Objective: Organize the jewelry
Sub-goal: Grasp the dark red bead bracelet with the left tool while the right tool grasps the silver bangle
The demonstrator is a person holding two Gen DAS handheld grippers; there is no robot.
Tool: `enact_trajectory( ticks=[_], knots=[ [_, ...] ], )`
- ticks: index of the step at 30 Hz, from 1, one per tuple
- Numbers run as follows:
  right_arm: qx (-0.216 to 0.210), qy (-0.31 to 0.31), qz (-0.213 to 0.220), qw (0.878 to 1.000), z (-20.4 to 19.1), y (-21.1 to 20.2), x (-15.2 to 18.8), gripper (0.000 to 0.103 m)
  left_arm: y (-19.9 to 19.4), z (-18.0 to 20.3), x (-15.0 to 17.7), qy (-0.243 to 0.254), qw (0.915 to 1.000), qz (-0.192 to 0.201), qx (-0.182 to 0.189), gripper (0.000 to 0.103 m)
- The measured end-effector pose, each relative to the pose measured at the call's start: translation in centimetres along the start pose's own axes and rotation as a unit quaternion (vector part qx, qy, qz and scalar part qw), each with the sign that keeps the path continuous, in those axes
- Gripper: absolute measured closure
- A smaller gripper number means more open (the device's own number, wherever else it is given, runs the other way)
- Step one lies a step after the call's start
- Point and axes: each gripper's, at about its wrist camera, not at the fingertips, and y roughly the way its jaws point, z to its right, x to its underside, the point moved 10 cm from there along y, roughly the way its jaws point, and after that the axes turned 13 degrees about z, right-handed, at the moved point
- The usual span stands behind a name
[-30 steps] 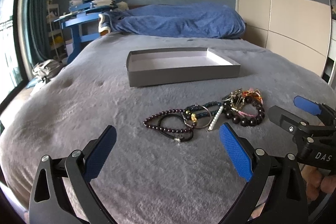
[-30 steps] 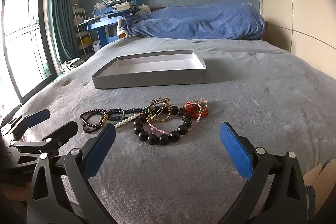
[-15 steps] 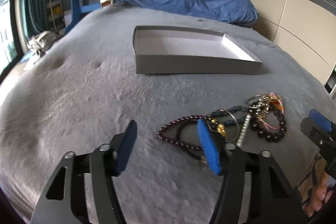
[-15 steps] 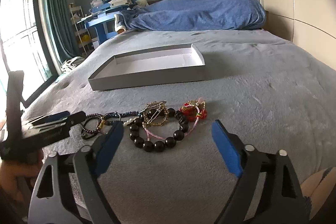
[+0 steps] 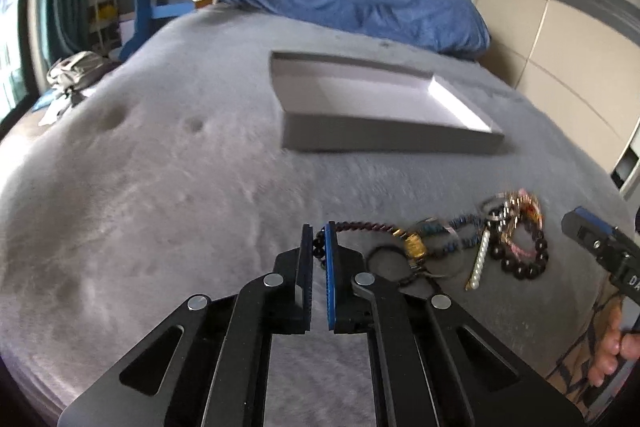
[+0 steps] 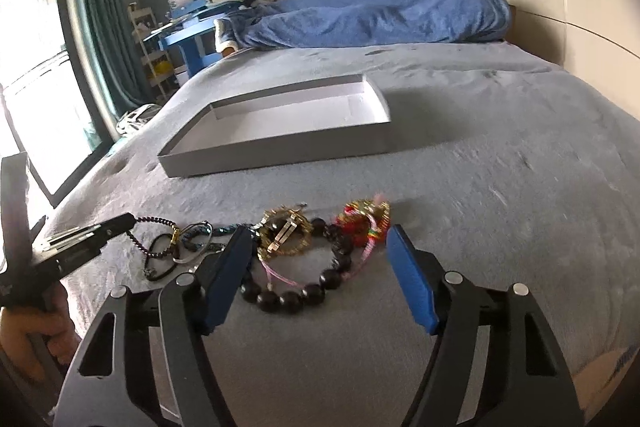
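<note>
A grey plush bedspread (image 6: pixel 500 187) carried a shallow grey cardboard tray (image 6: pixel 280 151) beyond both grippers. The right gripper (image 6: pixel 320 267), jaws narrowing but apart, straddled a black bead bracelet (image 6: pixel 304 295). The left gripper (image 5: pixel 319 247) had clamped a dark purple bead strand (image 5: pixel 362 226).

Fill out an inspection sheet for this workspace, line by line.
Surface: grey blanket on a bed.
Job's things: empty grey tray; bracelets heaped in front of it, among them a purple bead bracelet, black bead bracelet, gold bracelet, red charm.
Clutter: nothing seen.
Grippers: left tongs shut on the purple bead bracelet; right tongs have just been closing, open around the black bead bracelet.
Cables: nothing seen.
Surroundings: blue duvet, blue desk, window.
</note>
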Motion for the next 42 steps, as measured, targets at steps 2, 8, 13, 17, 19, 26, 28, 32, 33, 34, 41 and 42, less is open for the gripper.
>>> enact_trajectory(
  ticks=[2, 8, 13, 17, 19, 26, 28, 32, 33, 34, 41, 42],
  knots=[
    [-0.012, -0.008, -0.005, 1.0, -0.6, 0.6, -0.1, 0.033, -0.3, -0.6, -0.3, 0.002, 1.0, 0.002, -0.008, 0.097],
    [-0.027, -0.049, -0.027, 0.998, -2.0, 3.3, -0.2, 0.033, 0.0, -3.0, 0.3, -0.012, 0.9993, -0.012, -0.033, 0.097],
    [-0.028, -0.098, -0.06, 0.993, -2.9, 6.1, 0.5, 0.033, 0.1, -3.0, 1.4, -0.007, 0.9991, -0.029, -0.029, 0.097],
    [-0.023, -0.119, -0.077, 0.99, -2.8, 7.3, 1.3, 0.033, 0.6, -2.2, 1.7, 0.01, 0.999, -0.038, -0.022, 0.077],
    [-0.026, -0.115, -0.081, 0.99, -2.8, 7.6, 1.6, 0.034, 0.9, -1.7, 1.8, 0.026, 0.9987, -0.039, -0.021, 0.074],
    [-0.05, -0.104, -0.07, 0.991, -3.0, 7.6, 1.5, 0.055, 2.1, -1.6, 1.7, 0.05, 0.9974, -0.044, -0.026, 0.09],
    [-0.055, -0.085, -0.061, 0.993, -2.7, 7.2, 1.1, 0.055, 1.9, -1.9, 1.6, 0.038, 0.9981, -0.043, -0.02, 0.097],
    [-0.06, -0.051, -0.037, 0.996, -2.0, 6.3, -0.3, 0.055, 0.9, -1.8, 0.8, 0.022, 0.9993, -0.027, -0.008, 0.097],
    [-0.059, -0.044, -0.031, 0.997, -1.7, 6.0, -0.6, 0.055, 0.6, -1.7, 0.6, 0.02, 0.9995, -0.023, -0.005, 0.097],
    [-0.058, -0.038, -0.023, 0.997, -1.5, 5.8, -1.1, 0.055, 0.3, -1.4, 0.2, 0.017, 0.9997, -0.017, 0.0, 0.097],
    [-0.056, -0.021, -0.002, 0.998, -0.6, 5.1, -2.6, 0.055, -1.5, 0.8, -4.0, 0.01, 0.9991, 0.024, 0.034, 0.097],
    [-0.057, -0.018, -0.001, 0.998, -0.5, 5.1, -2.8, 0.055, -1.7, 1.4, -4.9, 0.012, 0.9986, 0.031, 0.042, 0.097]
  ],
)
